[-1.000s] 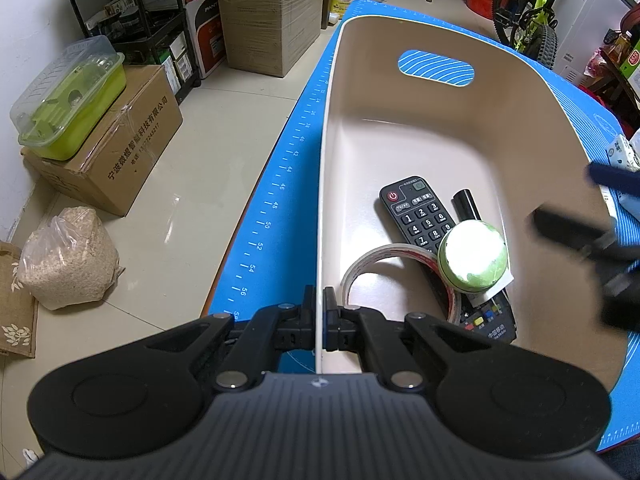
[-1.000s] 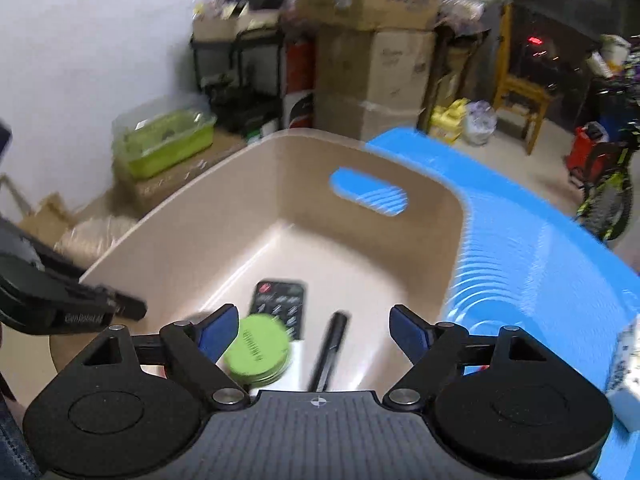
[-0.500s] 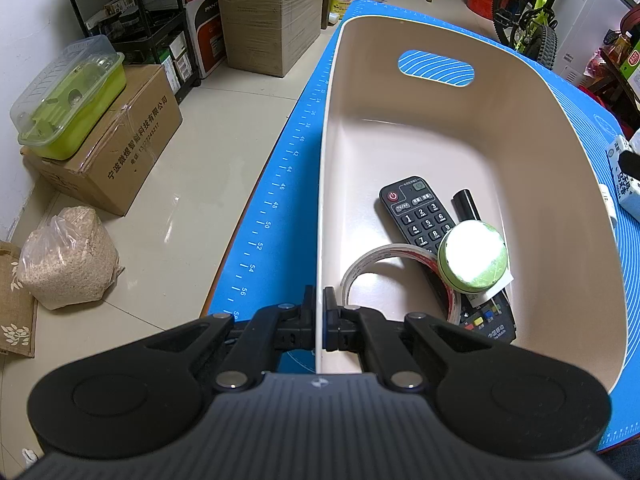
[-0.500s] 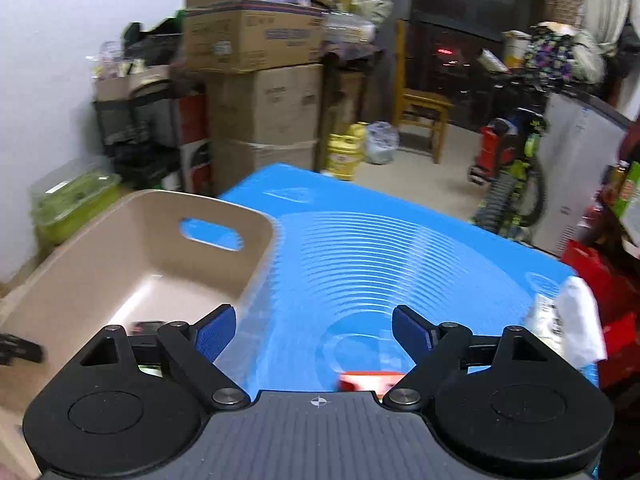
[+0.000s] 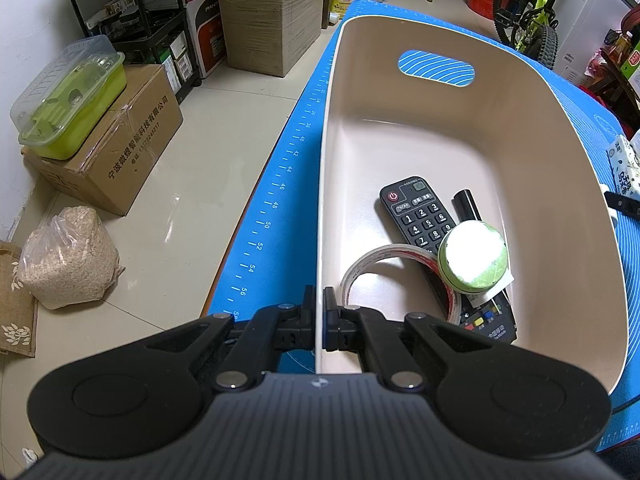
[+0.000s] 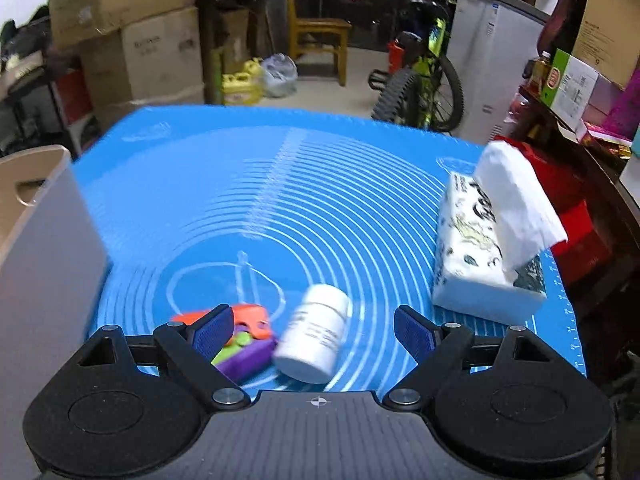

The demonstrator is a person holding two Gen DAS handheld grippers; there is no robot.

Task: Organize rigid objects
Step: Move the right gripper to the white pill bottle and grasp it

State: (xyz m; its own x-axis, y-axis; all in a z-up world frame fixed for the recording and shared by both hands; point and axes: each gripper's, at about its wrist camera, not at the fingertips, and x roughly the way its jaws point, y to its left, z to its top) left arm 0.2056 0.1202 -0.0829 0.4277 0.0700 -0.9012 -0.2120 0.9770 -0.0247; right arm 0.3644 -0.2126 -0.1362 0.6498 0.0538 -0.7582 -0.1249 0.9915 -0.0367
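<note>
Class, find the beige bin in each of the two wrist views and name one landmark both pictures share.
Left wrist view: the beige bin fills the centre and right, its near rim clamped by the left gripper.
Right wrist view: only the bin's corner shows, at the left edge.
Shared landmark: the tissue pack, seen at the right edge in the left view.
</note>
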